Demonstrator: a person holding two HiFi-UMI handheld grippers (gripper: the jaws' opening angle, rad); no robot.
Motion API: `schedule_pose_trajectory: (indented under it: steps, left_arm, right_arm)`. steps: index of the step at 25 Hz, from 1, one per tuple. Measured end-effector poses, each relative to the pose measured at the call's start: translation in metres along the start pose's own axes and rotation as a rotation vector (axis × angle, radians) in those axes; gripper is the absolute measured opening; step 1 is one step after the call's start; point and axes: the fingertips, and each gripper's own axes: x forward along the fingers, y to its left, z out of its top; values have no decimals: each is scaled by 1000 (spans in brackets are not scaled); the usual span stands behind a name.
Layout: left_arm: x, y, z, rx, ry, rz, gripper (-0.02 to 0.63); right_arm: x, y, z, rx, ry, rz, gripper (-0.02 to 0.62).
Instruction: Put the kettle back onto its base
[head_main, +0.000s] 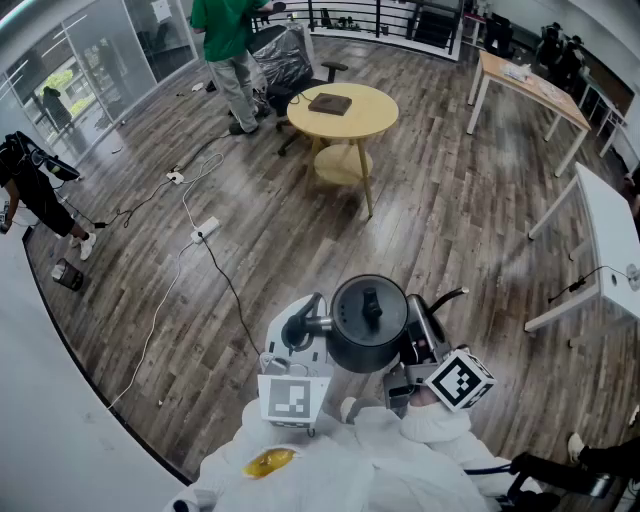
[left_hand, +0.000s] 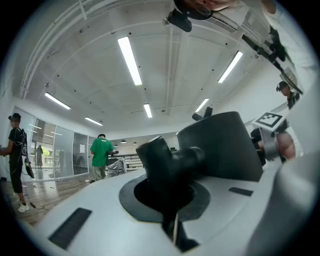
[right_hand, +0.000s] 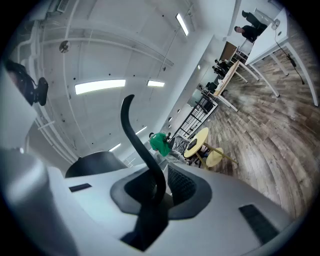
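The kettle (head_main: 368, 322) hangs between left hand-held gripper (head_main: 299, 329) and right hand-held gripper (head_main: 428, 336).

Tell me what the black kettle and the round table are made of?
Kettle: probably metal with a matte black coating; it shows only a dull sheen, and its spout looks bare silvery metal. Round table: pale wood or wood-look laminate, smooth; the top is even yellowish with no clear grain.

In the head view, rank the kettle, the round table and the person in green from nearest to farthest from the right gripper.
1. kettle: held by the right gripper, just to its left.
2. round table: ahead, mid-floor.
3. person in green: beyond the table, upper left.
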Motion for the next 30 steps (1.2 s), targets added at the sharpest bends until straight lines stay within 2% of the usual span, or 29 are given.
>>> schedule_pose_trajectory:
  steps: [9, 17, 30]
  left_arm:
    - [33, -2, 11, 8, -28, 2, 0]
    - [86, 17, 0, 12, -22, -4, 0]
    - [212, 125, -1, 19, -69, -20, 0]
  right_arm:
    - [24, -11, 30, -22, -29, 22, 64]
    - [74, -34, 45, -24, -43, 11, 64]
    - [235, -38, 66, -42, -88, 11, 64]
